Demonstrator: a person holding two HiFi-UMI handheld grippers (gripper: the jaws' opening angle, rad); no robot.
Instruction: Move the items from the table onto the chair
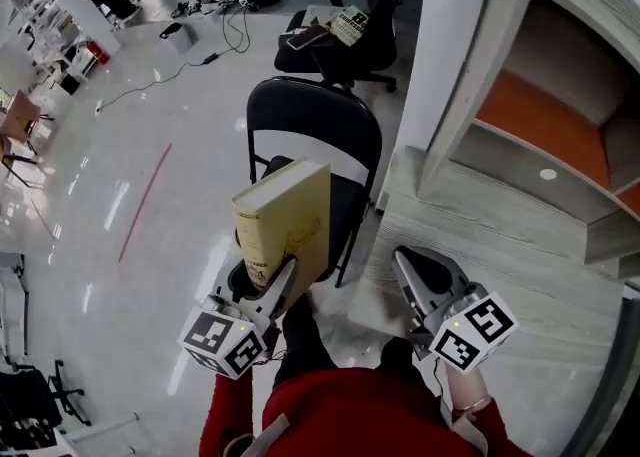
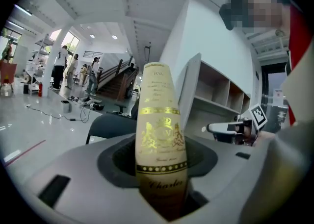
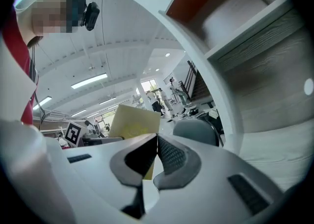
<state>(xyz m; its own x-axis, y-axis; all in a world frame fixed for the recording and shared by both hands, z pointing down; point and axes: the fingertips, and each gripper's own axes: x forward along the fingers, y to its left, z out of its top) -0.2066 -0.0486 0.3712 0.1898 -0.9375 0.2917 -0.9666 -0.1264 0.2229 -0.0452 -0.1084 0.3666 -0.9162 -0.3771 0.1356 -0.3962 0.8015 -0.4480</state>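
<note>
A cream hardback book (image 1: 290, 220) with gold print on its spine stands upright in my left gripper (image 1: 262, 280), which is shut on its lower part. It hangs just in front of the black folding chair (image 1: 315, 125) and hides part of the seat. In the left gripper view the book's spine (image 2: 159, 135) rises between the jaws, with the chair (image 2: 110, 125) behind it. My right gripper (image 1: 405, 263) is shut and holds nothing, over the grey wooden table (image 1: 500, 245). In the right gripper view its pads (image 3: 167, 154) meet, with the book (image 3: 132, 122) and chair (image 3: 196, 131) beyond.
A white shelf unit (image 1: 540, 115) with orange back panels stands at the table's far side, its white side panel (image 1: 450, 55) right of the chair. Behind the folding chair is a black office chair (image 1: 335, 40) with items on it. Cables (image 1: 215, 45) lie on the shiny floor.
</note>
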